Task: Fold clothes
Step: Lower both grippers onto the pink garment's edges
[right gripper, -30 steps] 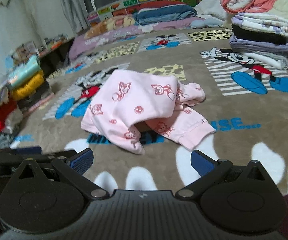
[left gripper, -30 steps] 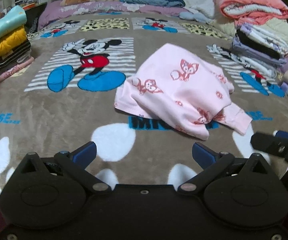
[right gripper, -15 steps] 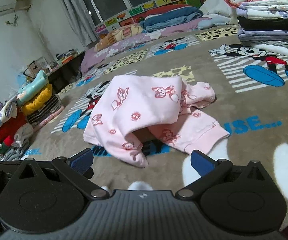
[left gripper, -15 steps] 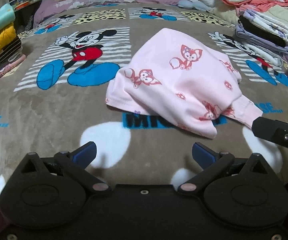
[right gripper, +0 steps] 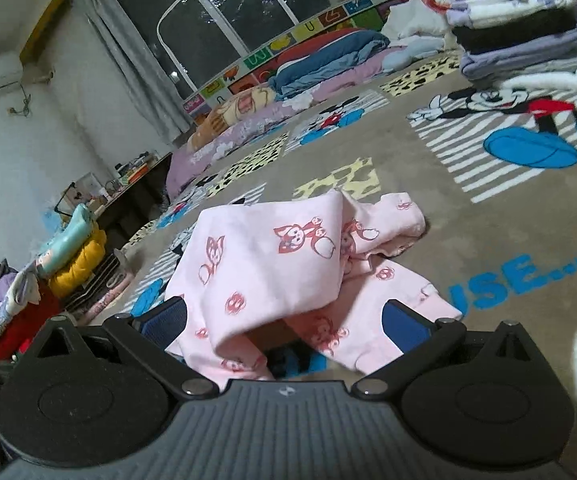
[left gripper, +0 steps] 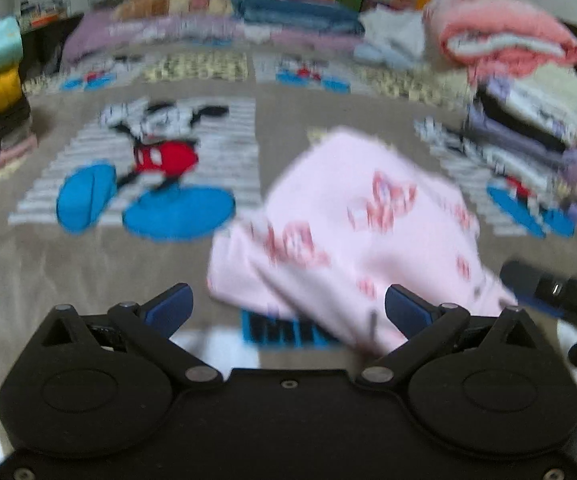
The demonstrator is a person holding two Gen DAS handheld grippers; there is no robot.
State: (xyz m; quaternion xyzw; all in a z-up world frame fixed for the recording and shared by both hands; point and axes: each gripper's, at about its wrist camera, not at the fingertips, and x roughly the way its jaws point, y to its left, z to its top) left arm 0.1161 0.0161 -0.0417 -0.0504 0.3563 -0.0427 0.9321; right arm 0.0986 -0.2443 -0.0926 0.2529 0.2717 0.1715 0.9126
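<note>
Left claw wide open, empty; right claw wide open, straddling pink garment.

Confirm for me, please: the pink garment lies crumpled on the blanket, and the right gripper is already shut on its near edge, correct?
Not quite. The pink garment does lie crumpled on the blanket, but the right gripper is open, its fingers spread to either side of the near edge and holding nothing. The right wrist view shows this.
</note>
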